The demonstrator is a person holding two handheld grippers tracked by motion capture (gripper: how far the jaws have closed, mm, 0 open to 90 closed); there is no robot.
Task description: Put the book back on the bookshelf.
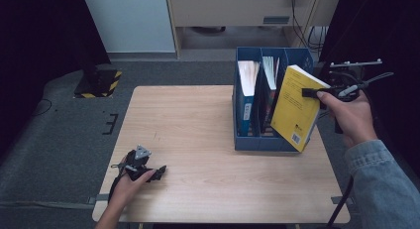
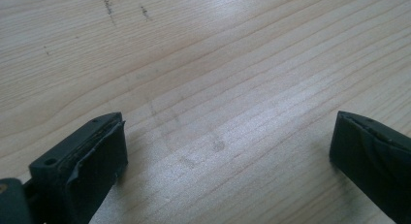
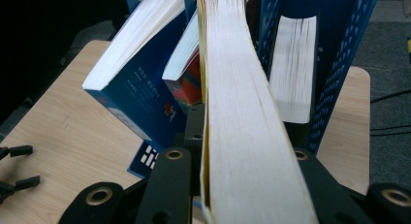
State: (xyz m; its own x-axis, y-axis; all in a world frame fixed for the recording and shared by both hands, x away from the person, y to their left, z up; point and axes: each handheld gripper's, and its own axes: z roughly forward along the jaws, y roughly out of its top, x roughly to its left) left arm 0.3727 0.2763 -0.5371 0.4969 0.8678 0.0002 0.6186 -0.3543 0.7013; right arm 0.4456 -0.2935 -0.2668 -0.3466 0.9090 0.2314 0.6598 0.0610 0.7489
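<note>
The right gripper [image 1: 313, 93] is clenched on a thick yellow paperback book [image 1: 296, 106], its black fingers [image 1: 308, 92] pinching the upper right edge of the cover. The book hangs tilted, its top leaning right, at the rightmost slot of the blue plastic three-compartment magazine file [image 1: 247, 141] standing on the right part of the light wooden bench [image 1: 198, 120]. Its lower corner sits low at the file's front right corner; whether it rests inside the slot or just in front of it cannot be told. In the right gripper view the book's [image 3: 242, 112] cream page block runs up between the two fingers [image 3: 167, 185], which press on its sides, and the file [image 3: 349, 64] rises behind it.

The left compartment holds a blue-covered book [image 1: 246, 90]; the middle one holds another book with a colourful cover [image 1: 269, 83].

The left gripper [image 1: 157, 173] lies low on the bench's near left corner, well apart from the file. Its fingers [image 2: 92, 161] are released, spread wide over bare wood [image 2: 208, 78] with nothing between them.
</note>
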